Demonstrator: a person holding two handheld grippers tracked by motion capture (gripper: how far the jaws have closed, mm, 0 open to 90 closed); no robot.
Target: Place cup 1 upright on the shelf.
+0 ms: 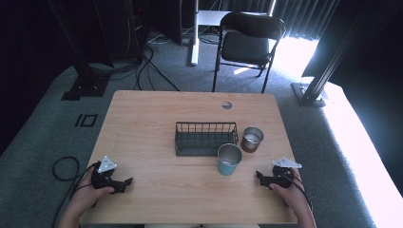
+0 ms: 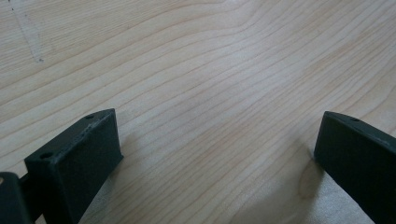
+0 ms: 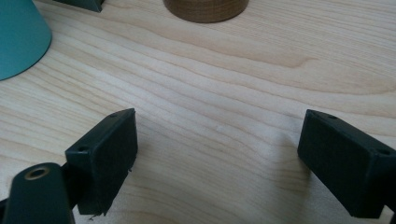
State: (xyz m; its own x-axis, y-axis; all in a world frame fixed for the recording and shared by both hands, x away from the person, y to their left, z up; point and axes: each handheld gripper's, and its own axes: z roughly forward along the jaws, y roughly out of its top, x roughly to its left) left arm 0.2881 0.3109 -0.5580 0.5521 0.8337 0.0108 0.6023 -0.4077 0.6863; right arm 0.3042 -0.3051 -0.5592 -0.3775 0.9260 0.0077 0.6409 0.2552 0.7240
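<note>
Right tongs (image 3: 217,144) agape; teal cup (image 3: 18,37) & brown cup (image 3: 205,9) cropped.

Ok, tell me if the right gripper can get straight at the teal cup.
Probably yes: the right gripper is open, and bare table lies between it and the teal cup; the brown cup stands behind, out of the way.

Rack (image 1: 205,138) sits mid table (image 1: 157,109); teal cup (image 1: 229,159) just in front of its right end, brown cup (image 1: 251,139) just right of rack. Left gripper (image 1: 127,182) near front-left edge, right gripper (image 1: 259,176) front-right, near teal cup.
</note>
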